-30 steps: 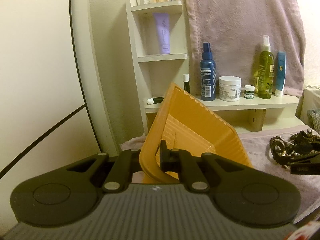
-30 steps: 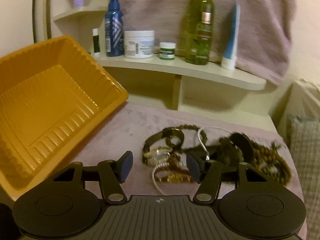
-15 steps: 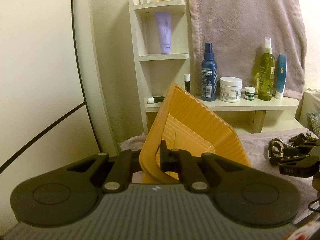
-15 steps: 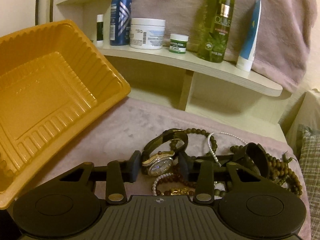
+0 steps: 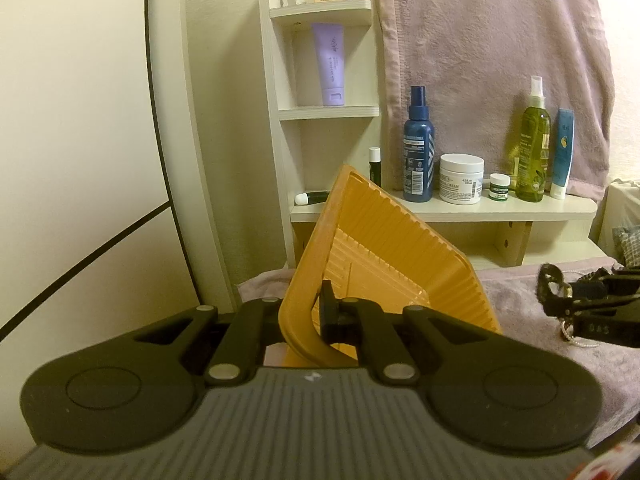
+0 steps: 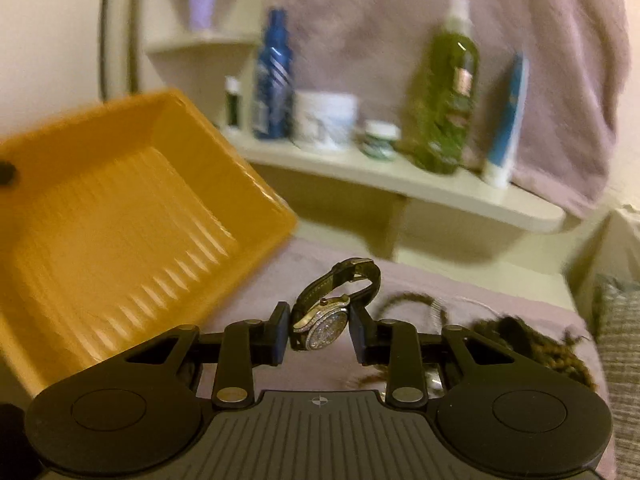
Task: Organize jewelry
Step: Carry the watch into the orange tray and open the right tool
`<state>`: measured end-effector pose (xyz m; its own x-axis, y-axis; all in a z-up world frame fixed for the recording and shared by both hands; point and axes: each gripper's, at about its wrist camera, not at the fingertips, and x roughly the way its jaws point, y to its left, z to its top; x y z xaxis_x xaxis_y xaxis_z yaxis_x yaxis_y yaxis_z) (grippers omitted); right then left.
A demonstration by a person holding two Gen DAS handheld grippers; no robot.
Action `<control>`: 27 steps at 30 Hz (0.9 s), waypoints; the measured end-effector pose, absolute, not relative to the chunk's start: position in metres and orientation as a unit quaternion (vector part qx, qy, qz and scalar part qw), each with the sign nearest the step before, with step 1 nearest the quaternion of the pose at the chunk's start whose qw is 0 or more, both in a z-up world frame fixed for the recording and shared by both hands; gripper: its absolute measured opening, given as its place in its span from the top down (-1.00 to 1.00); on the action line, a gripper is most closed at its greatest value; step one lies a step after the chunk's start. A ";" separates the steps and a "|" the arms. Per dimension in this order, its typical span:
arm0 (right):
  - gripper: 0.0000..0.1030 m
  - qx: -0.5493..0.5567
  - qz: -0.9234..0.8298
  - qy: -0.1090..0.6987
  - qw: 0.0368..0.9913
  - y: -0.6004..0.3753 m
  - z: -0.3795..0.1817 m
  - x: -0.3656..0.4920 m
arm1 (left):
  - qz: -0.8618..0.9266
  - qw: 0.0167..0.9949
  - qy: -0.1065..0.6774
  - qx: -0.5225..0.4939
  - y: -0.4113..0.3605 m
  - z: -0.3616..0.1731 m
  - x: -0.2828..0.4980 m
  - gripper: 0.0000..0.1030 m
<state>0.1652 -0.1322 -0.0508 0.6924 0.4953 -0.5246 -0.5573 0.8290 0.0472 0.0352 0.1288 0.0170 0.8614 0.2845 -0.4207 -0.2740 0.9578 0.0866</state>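
Note:
My left gripper [image 5: 316, 312] is shut on the near rim of an orange ribbed plastic tray [image 5: 384, 256], holding it tilted up on one side with its hollow facing right. In the right wrist view the tray [image 6: 120, 232] looks bare inside. My right gripper [image 6: 320, 328] is shut on a wristwatch [image 6: 326, 326] with a sparkly dial and a dark strap, held just above the mauve cloth. The watch's strap loops up beyond the pads. Several bead bracelets and chains [image 6: 532, 344] lie in a pile to the right. In the left wrist view the right gripper [image 5: 592, 312] shows at the far right.
A cream shelf [image 6: 400, 176] behind holds a blue spray bottle [image 5: 418, 152], a white cream jar [image 5: 461, 178], a small pot, a green bottle [image 5: 530, 148] and a blue tube. A mauve towel [image 5: 500, 40] hangs above. A checked cushion [image 6: 620, 320] lies at the right edge.
My right gripper closed on the watch and lifted it off the jewelry pile, shifting left toward the tray. The left gripper and the tray stayed put.

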 end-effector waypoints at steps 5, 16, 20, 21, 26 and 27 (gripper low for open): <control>0.37 -0.039 0.366 0.265 0.891 -0.107 -0.031 0.145 | 0.147 0.964 0.223 0.007 0.130 0.015 0.034 0.87; 0.37 -0.056 0.422 0.307 0.851 -0.066 -0.042 0.136 | 0.141 0.962 0.234 -0.007 0.133 0.017 0.035 0.87; 0.37 -0.066 0.422 0.311 0.849 -0.063 -0.048 0.132 | 0.127 0.960 0.249 -0.017 0.136 0.021 0.036 0.87; 0.37 -0.066 0.421 0.311 0.850 -0.063 -0.048 0.132 | 0.124 0.959 0.253 -0.022 0.138 0.023 0.037 0.86; 0.37 -0.065 0.420 0.311 0.850 -0.064 -0.047 0.133 | 0.115 0.953 0.277 -0.043 0.145 0.029 0.040 0.82; 0.37 -0.067 0.420 0.311 0.850 -0.064 -0.046 0.131 | 0.111 0.951 0.283 -0.051 0.147 0.030 0.040 0.82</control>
